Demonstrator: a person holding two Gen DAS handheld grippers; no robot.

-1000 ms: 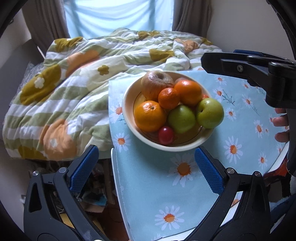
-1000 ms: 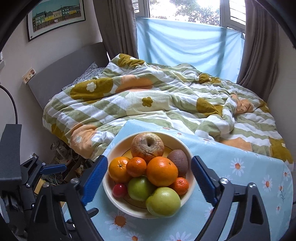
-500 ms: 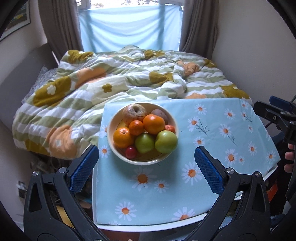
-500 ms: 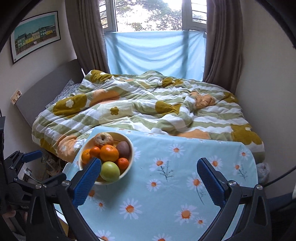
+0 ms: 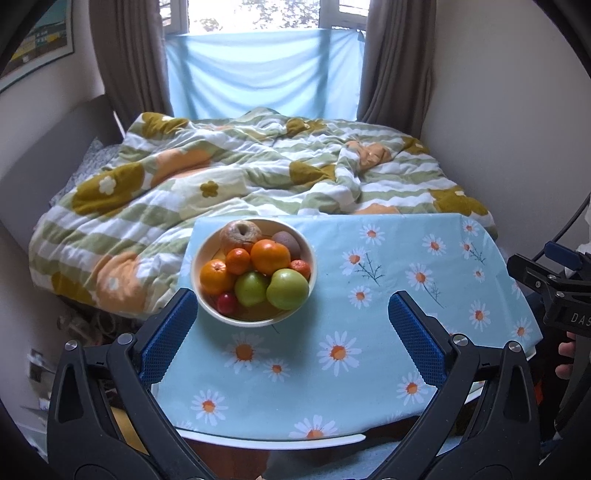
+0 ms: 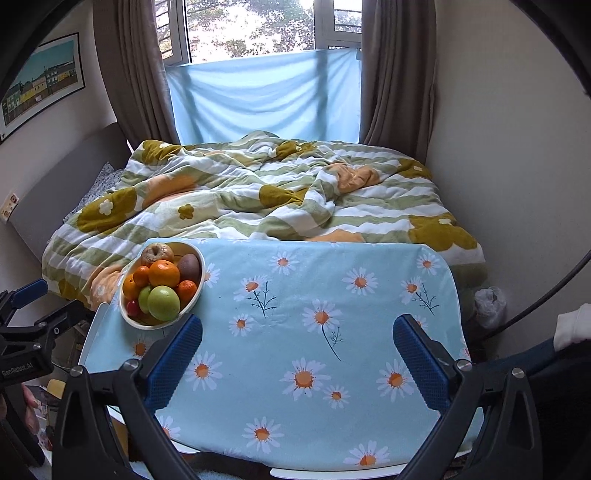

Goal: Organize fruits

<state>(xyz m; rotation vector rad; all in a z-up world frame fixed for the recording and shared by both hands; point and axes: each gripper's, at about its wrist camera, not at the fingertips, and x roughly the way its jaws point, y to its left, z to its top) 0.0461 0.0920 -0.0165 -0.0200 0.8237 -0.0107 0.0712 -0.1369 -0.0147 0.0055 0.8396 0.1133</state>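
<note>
All fruit piled in bowl (image 5: 255,320), desk (image 6: 332,369) far left. Left gripper (image 5: 291,336) and right gripper (image 6: 297,354) fingers wide, empty, pulled back. Looks done; else approach bowl.

Both wrist views look forward and down across the worktop (image 5: 332,369) toward the bed (image 5: 240,177) and window (image 6: 258,26) at 12 o'clock, from near its front edge.

Left wrist view: sits leftward; fruit bowl (image 5: 255,321) close, just ahead at 11 o'clock.

Right wrist view: sits rightward; bowl (image 6: 162,325) farther off at 10 o'clock.

Shared: worktop, bowl, bed, window. Each view catches the other claw at its edge: right claw (image 5: 554,284) at 3 o'clock, left claw (image 6: 26,317) at 9 o'clock.
</note>
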